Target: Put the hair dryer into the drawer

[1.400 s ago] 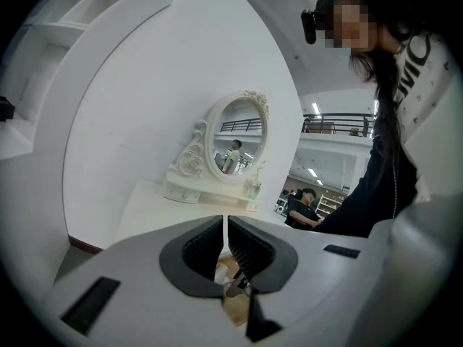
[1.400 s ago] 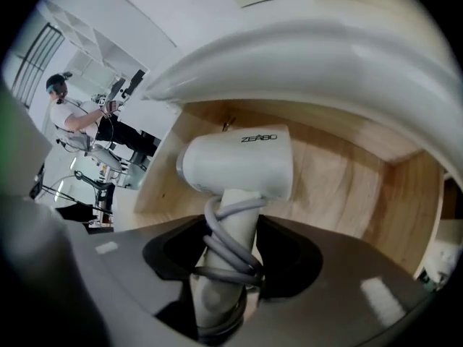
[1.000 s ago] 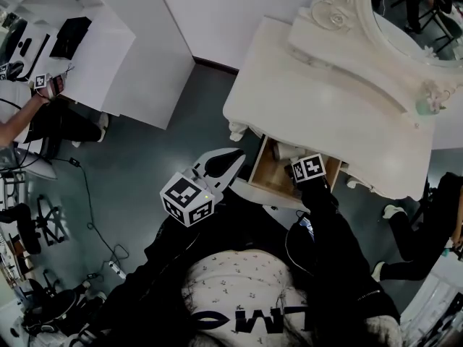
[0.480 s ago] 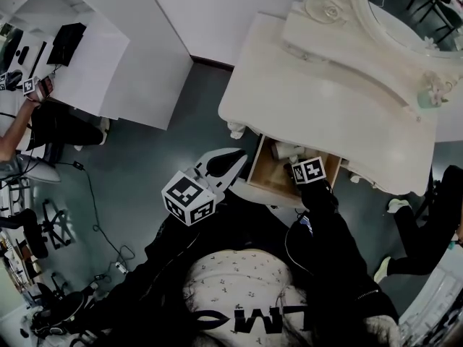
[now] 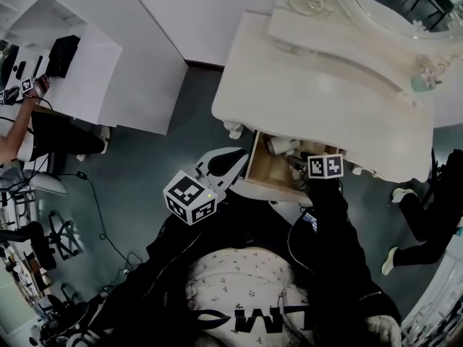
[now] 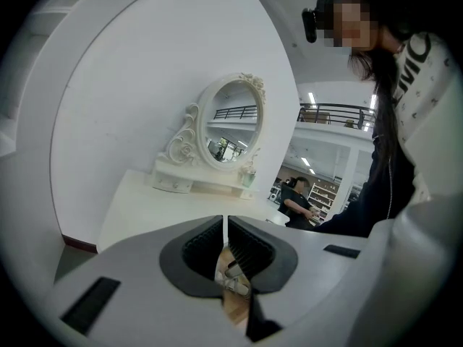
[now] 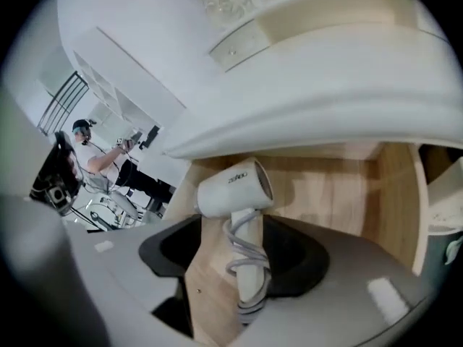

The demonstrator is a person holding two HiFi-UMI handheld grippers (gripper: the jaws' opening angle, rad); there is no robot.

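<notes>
A white hair dryer (image 7: 235,186), its grey cord wound round the handle, lies on the wooden floor of the open drawer (image 5: 262,173) under the white dressing table (image 5: 318,100). My right gripper (image 7: 242,248) points down into the drawer. Its jaws are opening, and the dryer's handle lies between them with a gap on each side. In the head view, the right gripper (image 5: 305,163) sits over the drawer's right part. My left gripper (image 5: 233,157) hangs beside the drawer's left front corner. Its jaws are shut, with nothing between them (image 6: 224,248).
An ornate oval mirror (image 5: 391,6) stands at the back of the table top. A person sits at a white desk (image 5: 87,63) on the far left, and cables lie on the dark floor (image 5: 101,230). Another person's legs (image 5: 427,223) are at the right.
My right gripper's marker cube has shifted a little to the right over the drawer. The left gripper has kept its place beside the drawer.
</notes>
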